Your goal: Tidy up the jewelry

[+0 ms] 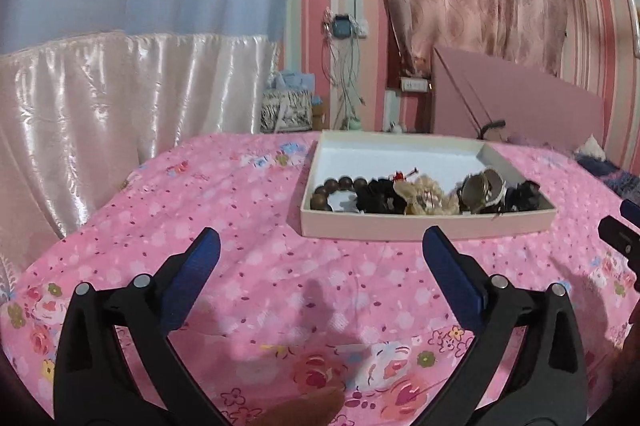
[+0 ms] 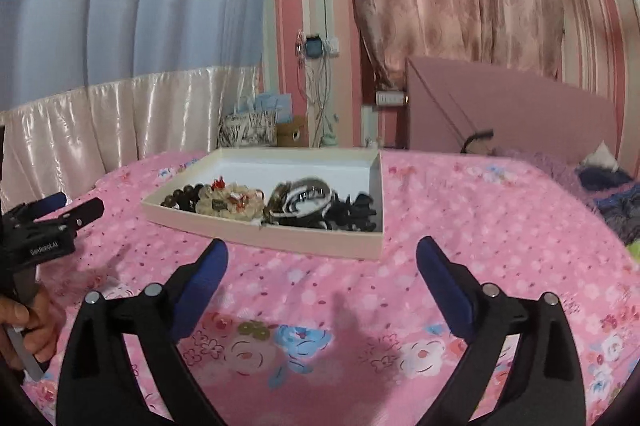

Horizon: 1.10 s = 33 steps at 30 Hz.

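Observation:
A shallow cream box (image 1: 400,230) (image 2: 280,241) lies on the pink floral bedspread (image 1: 280,286). Along its near side sit a brown bead bracelet (image 1: 340,185) (image 2: 182,195), a cream lace scrunchie (image 1: 424,199) (image 2: 228,205), metallic bangles (image 1: 480,191) (image 2: 304,199) and a black claw clip (image 1: 524,195) (image 2: 356,214). My left gripper (image 1: 322,238) is open just short of the box's front wall, with nothing between its blue pads. My right gripper (image 2: 322,248) is open too, equally close to the box and holding nothing. Each gripper shows at the edge of the other's view (image 1: 618,222) (image 2: 76,203).
A hand (image 2: 24,322) holds the left gripper's handle. Behind the bed are a pink headboard (image 1: 520,97), satin and patterned curtains, and a cluttered bedside spot (image 1: 288,105) with hanging cables. A dark blue and purple blanket (image 2: 608,193) lies at the bed's right.

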Tool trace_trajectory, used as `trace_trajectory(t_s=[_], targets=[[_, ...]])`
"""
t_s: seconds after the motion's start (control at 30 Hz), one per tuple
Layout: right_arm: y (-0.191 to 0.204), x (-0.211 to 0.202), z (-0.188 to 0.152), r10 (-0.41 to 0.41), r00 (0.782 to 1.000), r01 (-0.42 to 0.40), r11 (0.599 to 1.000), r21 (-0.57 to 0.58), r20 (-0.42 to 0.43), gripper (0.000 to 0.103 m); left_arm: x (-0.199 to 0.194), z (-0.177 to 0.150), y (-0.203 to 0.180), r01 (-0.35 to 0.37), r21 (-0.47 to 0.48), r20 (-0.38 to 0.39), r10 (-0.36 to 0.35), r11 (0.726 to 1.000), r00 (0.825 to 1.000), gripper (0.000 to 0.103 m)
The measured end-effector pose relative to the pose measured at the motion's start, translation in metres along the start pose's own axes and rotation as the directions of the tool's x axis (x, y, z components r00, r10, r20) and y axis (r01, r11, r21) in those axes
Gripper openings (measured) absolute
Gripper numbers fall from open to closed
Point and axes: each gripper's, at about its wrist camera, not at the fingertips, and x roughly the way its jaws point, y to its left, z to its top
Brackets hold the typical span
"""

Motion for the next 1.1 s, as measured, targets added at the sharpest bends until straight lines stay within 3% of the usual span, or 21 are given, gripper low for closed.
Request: trace_trajectory(t_s=[0.2,0.43,1.1], targets=[[-0.001,-0.001,0.0,-0.02,1.0,0.02,1.0,0.008,-0.001,0.1,-0.005,-0.001,-0.013,-0.048,0.061,0.022,0.047,0.997,0.999,0.1],[-0.018,-0.003,-0.002,-0.011,1.0,0.012,0.995,0.099,-0.013,0.1,-0.005,0.0,-0.007,-0.04,0.031,0.016,0.039,0.999,0.999,0.1],[-0.015,-0.004,-0.003,-0.044,0.999,0.044,0.995,0.091,-0.006,0.1,-0.005,0.001,-0.006,-0.034,0.023,0.034,0.033,0.999,0.999,0.1]])
